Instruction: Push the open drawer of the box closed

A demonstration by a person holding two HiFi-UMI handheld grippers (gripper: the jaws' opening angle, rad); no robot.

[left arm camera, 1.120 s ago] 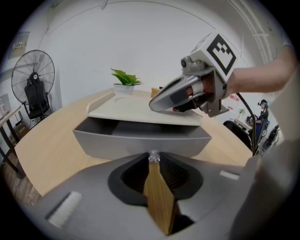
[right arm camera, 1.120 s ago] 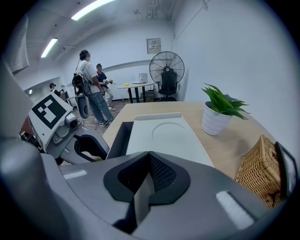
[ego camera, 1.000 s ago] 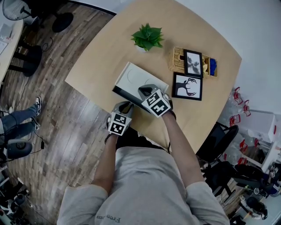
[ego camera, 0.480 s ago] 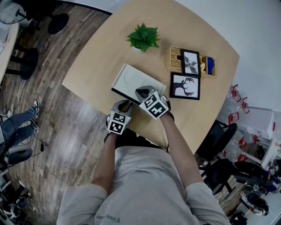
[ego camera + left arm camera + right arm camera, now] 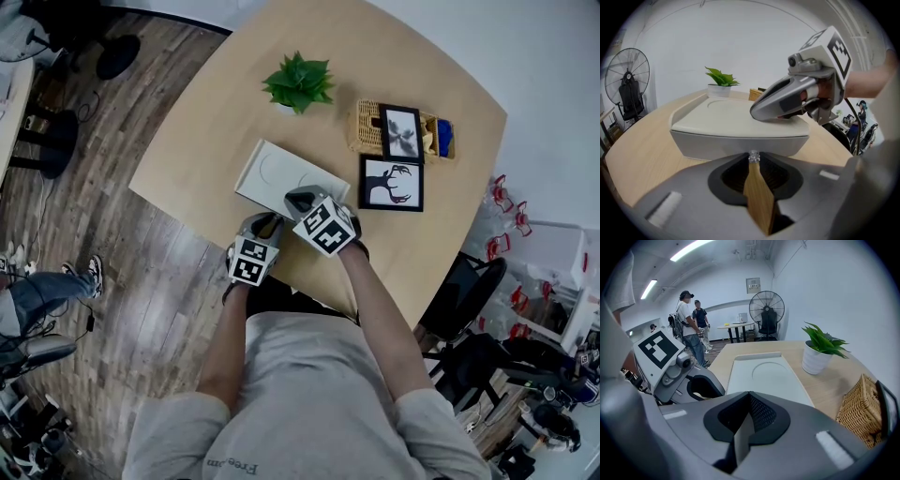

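A flat white box (image 5: 272,172) lies near the front edge of the round wooden table (image 5: 187,141). In the left gripper view its drawer front (image 5: 717,145) sits flush under the lid, with a small clear knob (image 5: 753,155) at its middle. My left gripper (image 5: 270,223) is shut, and its tips (image 5: 753,162) are right at that knob. My right gripper (image 5: 300,199) is also shut and rests flat on the lid (image 5: 764,376) near the drawer end. It crosses the box top (image 5: 757,111) in the left gripper view.
A potted plant (image 5: 298,82) stands behind the box. A wicker basket (image 5: 368,127) and two picture frames (image 5: 392,183) are to the right. A black chair (image 5: 469,291) stands by the table's right edge. Two people (image 5: 689,324) and a fan (image 5: 766,310) are far back.
The dark strip of open drawer at the box's near side has shrunk away. The left gripper has moved in toward the box, while the right gripper has stayed on the lid.
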